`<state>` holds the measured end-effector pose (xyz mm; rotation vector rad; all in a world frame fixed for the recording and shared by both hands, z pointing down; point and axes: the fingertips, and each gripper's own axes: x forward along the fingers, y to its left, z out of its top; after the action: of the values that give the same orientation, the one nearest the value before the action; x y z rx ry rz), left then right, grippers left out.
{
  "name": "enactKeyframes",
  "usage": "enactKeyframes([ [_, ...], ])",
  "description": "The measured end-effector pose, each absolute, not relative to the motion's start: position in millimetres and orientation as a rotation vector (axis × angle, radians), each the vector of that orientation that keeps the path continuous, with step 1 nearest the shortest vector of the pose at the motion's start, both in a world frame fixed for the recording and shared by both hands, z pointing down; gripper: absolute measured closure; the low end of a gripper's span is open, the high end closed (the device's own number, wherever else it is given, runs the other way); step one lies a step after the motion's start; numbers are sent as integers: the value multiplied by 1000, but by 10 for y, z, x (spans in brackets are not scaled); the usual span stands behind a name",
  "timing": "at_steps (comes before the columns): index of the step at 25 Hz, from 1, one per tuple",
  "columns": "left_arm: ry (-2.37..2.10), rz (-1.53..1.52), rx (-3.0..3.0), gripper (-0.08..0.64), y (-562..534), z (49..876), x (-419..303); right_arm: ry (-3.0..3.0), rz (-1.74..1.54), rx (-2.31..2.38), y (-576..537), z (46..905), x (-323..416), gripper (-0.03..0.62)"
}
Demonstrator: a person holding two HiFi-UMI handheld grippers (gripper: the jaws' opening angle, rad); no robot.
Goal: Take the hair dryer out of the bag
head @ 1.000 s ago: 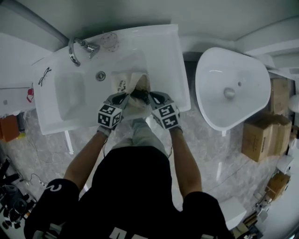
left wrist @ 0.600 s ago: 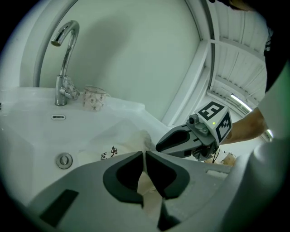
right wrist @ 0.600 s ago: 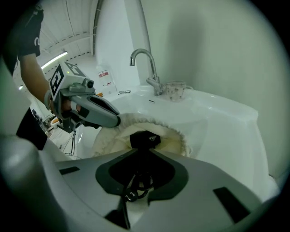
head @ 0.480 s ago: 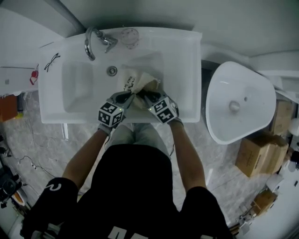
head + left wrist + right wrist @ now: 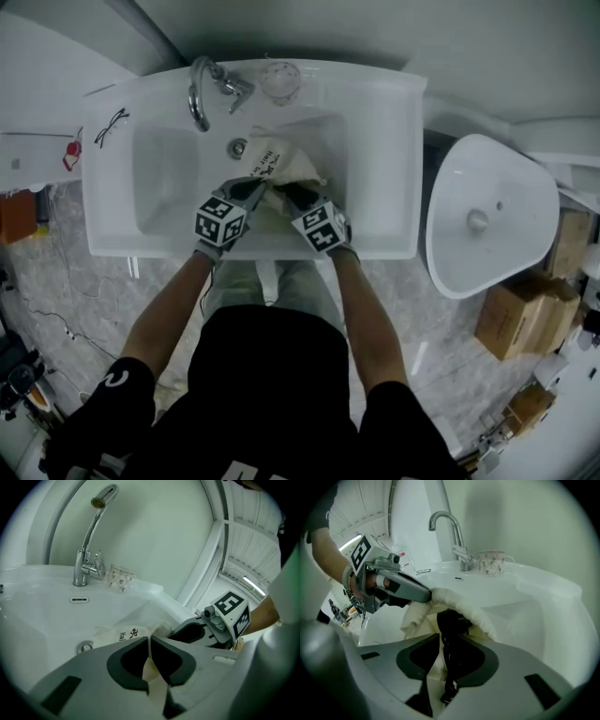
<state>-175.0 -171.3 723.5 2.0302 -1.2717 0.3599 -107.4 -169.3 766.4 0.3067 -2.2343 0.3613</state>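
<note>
Right gripper view: bag (image 5: 459, 604) lies in sink (image 5: 525, 592), black dryer (image 5: 451, 620) in bag mouth, cord (image 5: 448, 667) between right gripper's (image 5: 444, 643) opening jaws. Left gripper view: left gripper (image 5: 149, 643) clamped on bag edge. Head view: dryer unseen.

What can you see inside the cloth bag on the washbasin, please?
A black part, probably the hair dryer, with its cord, shows in the bag's open mouth; cloth covers the rest.

Cream bag (image 5: 281, 165) in sink (image 5: 375, 122) (faucet (image 5: 201, 90) behind), left gripper (image 5: 253, 187) at its edge, right gripper (image 5: 290, 193) opening over it
</note>
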Motion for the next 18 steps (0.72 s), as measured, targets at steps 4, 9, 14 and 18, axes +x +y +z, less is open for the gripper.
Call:
enactKeyframes([
  [4,-1193,362,2058,542,-1705,7366,-1838,-2191,363,337,-1712,7874,-1166,471],
  [9,-1150,329,2080,541,-1805,7468,-1857,-2170,335,354,-1794,7996,-1238,448],
  [14,-1148,311,2093,543,-1922,7558,-1882,-2140,297,275,-1819,8212,-1256,403],
  [18,-1130,292,2121,543,-1954,7604,-1881,-2158,326,246,-1861,8267,-1291,400],
])
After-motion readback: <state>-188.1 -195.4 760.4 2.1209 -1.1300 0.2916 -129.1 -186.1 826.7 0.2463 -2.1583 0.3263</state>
